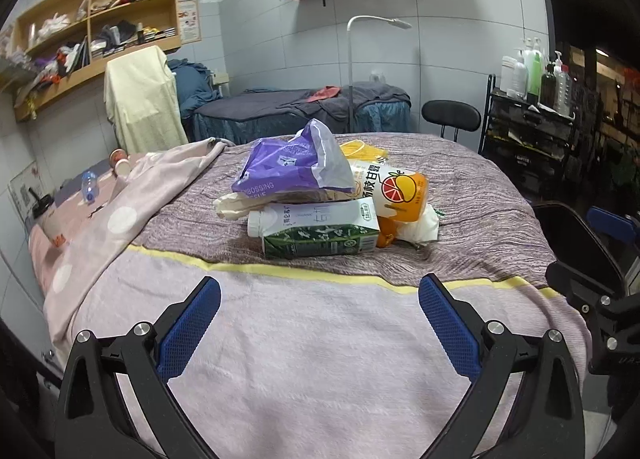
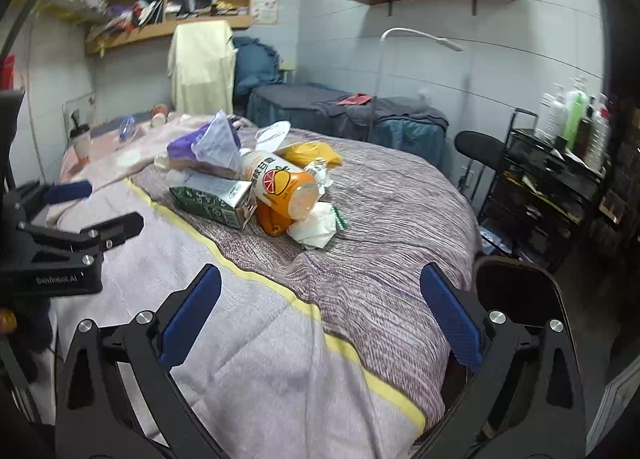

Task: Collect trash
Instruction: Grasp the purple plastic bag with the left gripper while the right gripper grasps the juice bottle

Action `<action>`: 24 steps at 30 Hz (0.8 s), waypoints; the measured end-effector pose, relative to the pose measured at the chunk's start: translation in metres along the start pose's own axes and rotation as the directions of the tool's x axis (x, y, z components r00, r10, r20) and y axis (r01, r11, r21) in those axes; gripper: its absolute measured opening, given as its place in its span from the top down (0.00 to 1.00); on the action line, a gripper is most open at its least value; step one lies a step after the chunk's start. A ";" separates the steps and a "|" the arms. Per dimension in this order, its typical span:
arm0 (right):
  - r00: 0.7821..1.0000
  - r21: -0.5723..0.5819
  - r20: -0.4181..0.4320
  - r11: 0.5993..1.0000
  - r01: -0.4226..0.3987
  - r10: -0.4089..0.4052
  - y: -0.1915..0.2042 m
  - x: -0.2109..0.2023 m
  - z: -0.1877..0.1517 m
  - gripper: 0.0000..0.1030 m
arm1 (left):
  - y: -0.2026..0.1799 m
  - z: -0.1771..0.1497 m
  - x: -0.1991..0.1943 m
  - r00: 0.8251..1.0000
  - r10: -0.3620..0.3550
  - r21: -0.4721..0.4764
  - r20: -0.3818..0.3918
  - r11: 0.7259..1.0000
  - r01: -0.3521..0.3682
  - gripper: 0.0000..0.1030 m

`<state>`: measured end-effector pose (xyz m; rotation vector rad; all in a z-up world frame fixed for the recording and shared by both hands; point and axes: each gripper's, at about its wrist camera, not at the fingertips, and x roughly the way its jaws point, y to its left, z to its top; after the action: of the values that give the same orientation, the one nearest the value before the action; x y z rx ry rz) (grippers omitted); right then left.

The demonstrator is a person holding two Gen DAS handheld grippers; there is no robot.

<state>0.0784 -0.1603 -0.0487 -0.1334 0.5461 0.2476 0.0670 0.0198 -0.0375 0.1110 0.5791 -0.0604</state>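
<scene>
A: Hovering above the near end of the bed [image 1: 320, 359], with left gripper [image 1: 319, 291] fingers [image 1: 188, 323] spread wide and pinching nothing. Right gripper [image 2: 320, 283] likewise: fingers [image 2: 450, 315] spread, carrying nothing.

B: Lying farther up the quilt, well apart from both: the trash pile [image 1: 328, 199], untouched. Collecting apparently not yet starting; no bin or bag showing in either view.

A: Stacking within the pile: green-and-white carton [image 1: 320, 235] at the front, purple tissue pack [image 1: 292, 167] on top, orange drink bottle [image 1: 400, 191] beside, crumpled white wrapper [image 2: 316, 223] at the edge.

B: Reading "EMBOSSING" only partly on the purple pack; "GenRobot.AI" on the left gripper's body in the right view. Chinese lettering on bottle and carton remaining too small to transcribe.
</scene>
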 end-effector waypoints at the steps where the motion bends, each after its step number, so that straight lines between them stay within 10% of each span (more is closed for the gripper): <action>1: 1.000 -0.008 -0.013 1.000 -0.010 0.010 0.000 0.007 0.003 0.05 | 0.004 0.004 0.005 1.000 -0.008 0.000 -0.008 1.000 0.008 0.06; 19: 0.991 -0.053 -0.120 0.996 -0.073 0.067 -0.006 0.080 0.036 0.05 | -0.004 0.081 0.085 0.990 -0.069 0.128 -0.125 0.988 0.085 0.38; 24: 0.990 -0.075 -0.124 0.994 -0.077 0.067 -0.006 0.088 0.040 0.05 | -0.010 0.080 0.103 0.983 -0.065 0.131 -0.169 0.988 0.087 0.68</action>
<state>0.1724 -0.1411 -0.0611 -0.2071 0.6635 0.3330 0.1960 -0.0028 -0.0286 0.2298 0.7445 -0.1670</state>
